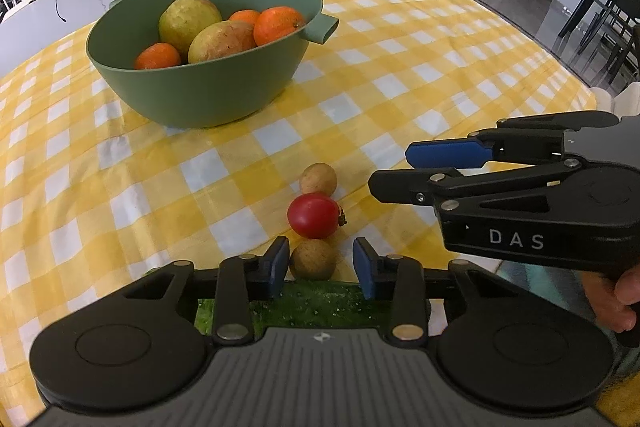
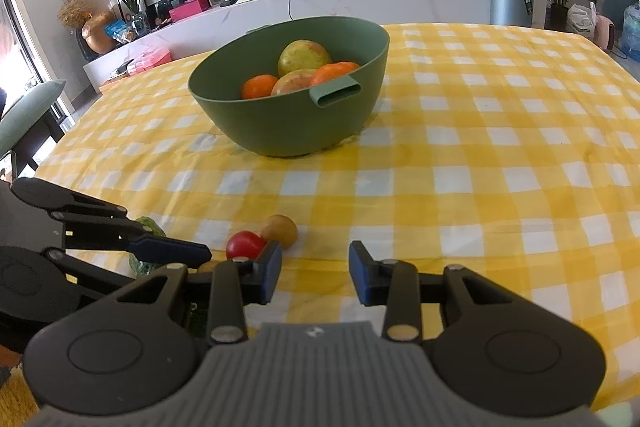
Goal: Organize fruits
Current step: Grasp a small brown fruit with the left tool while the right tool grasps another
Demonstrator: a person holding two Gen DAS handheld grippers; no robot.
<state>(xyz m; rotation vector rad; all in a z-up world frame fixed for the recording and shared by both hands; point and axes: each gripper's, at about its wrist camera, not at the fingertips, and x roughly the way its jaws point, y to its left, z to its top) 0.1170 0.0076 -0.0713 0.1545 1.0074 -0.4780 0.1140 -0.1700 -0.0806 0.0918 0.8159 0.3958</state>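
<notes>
A green bowl point(image 1: 192, 95) on the yellow checked cloth holds oranges point(image 1: 279, 25) and yellow-green pears point(image 1: 189, 18). It also shows in the right wrist view point(image 2: 296, 123). Three small fruits lie near the front edge: a far brown one point(image 1: 318, 179), a red tomato point(image 1: 313, 215) and a near brown one point(image 1: 313, 259). My left gripper point(image 1: 321, 263) is open, and the near brown fruit lies between its fingertips. My right gripper point(image 2: 314, 273) is open and empty, just right of the tomato point(image 2: 245, 244) and the far brown fruit point(image 2: 280, 230); it also shows at the right of the left wrist view point(image 1: 390, 167).
A green leafy vegetable point(image 1: 320, 303) lies under my left gripper at the table's front edge, also seen beside that gripper in the right wrist view point(image 2: 146, 227). The checked tablecloth point(image 2: 500, 155) stretches right and behind. Chairs point(image 1: 600, 23) stand beyond the table's right edge.
</notes>
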